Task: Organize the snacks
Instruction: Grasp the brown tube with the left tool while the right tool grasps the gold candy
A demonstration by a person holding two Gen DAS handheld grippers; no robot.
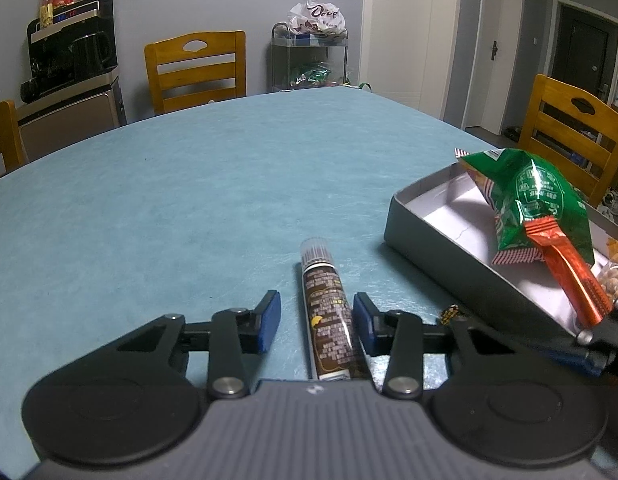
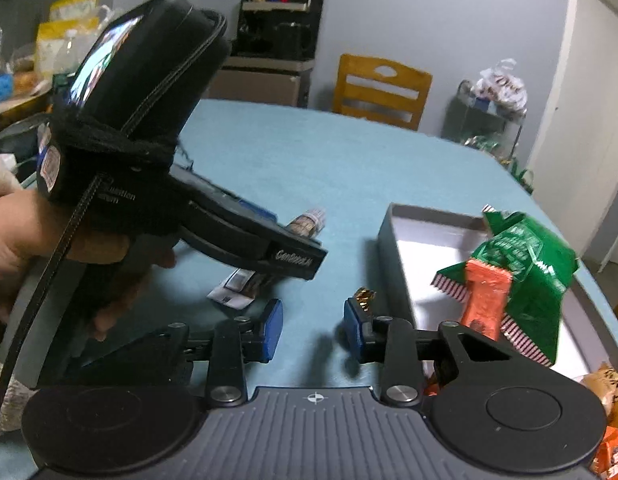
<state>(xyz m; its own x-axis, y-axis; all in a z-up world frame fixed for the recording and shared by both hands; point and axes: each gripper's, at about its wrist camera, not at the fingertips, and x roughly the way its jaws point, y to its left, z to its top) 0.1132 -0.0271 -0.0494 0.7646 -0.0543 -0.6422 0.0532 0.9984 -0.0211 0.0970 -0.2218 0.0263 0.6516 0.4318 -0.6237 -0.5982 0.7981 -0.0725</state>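
Observation:
A brown snack tube (image 1: 329, 312) lies on the teal tablecloth (image 1: 189, 200), pointing away from me. My left gripper (image 1: 317, 316) is open and straddles it; the tube sits against the right pad (image 1: 363, 320), with a gap to the left pad. The grey box (image 1: 429, 248) to the right holds a green bag (image 1: 537, 196) with an orange packet (image 1: 569, 276) on it. In the right wrist view my right gripper (image 2: 313, 316) stands narrowly open over bare cloth beside the box (image 2: 385, 248). A gold-wrapped candy (image 2: 365, 294) lies just past its right fingertip. The tube (image 2: 309, 220) passes behind the left tool.
A hand (image 2: 21, 240) grips the left tool at the left. More orange packs (image 2: 609, 400) and a bag of nuts (image 1: 617, 280) lie at the box's near end. Wooden chairs (image 1: 197, 72) (image 1: 569, 132), a wire cart (image 1: 309, 52) and a black appliance (image 1: 73, 48) stand beyond the table.

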